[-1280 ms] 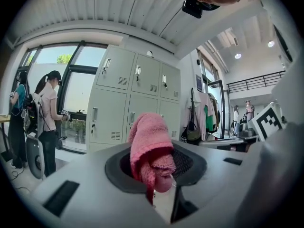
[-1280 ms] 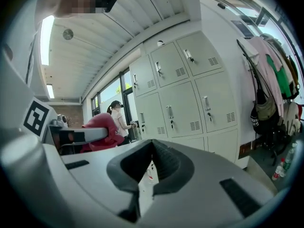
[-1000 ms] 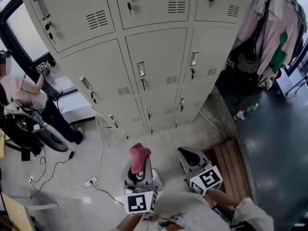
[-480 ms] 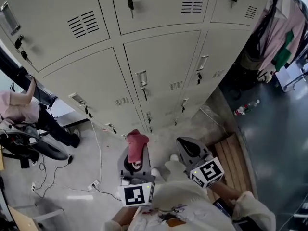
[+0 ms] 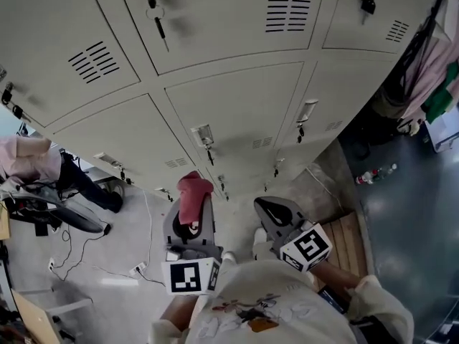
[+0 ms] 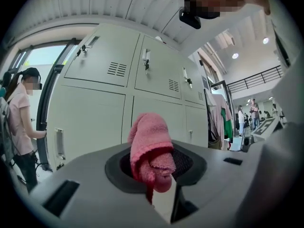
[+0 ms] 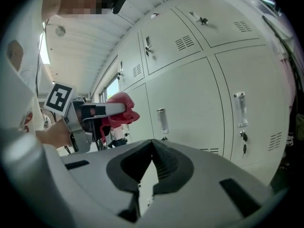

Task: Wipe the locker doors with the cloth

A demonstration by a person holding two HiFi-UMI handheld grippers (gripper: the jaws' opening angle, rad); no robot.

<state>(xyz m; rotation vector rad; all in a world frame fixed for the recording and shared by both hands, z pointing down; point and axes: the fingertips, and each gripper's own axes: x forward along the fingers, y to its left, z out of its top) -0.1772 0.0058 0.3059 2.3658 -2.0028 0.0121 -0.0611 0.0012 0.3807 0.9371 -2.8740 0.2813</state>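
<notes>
At the far left, a person in a pink shirt [image 5: 29, 160] stands beside a dark-framed window. On the grey concrete floor [image 5: 107, 256] nearby lies a white power strip with trailing cables [image 5: 136, 269].

The left gripper [image 5: 189, 213] points towards the lockers, and its white marker cube [image 5: 190, 276] is at the near end. Its jaws are clamped on a folded pink terry cloth [image 5: 193, 196]. The left gripper view shows the cloth [image 6: 151, 151] bunched between the jaws and standing above them. The cloth is in front of the lower locker doors and does not touch them.

The bank of pale grey metal lockers [image 5: 237, 113] fills the far half of the head view. Each door has a set of vent slots and a small metal handle [image 5: 203, 135]. A key on a ring [image 5: 159, 24] hangs from the lock of an upper door.

The right gripper [image 5: 276, 210] is just to the right of the left gripper and apart from it. Its marker cube [image 5: 306, 247] is tilted. In the right gripper view the jaws [image 7: 152, 148] are closed tip to tip, with nothing between them.

Further right, a slatted wooden board [image 5: 344, 242] lies on the floor. A plastic bottle [image 5: 373, 174] lies on the dark floor beyond the board. Pink and green garments [image 5: 430, 70] hang at the far right.
</notes>
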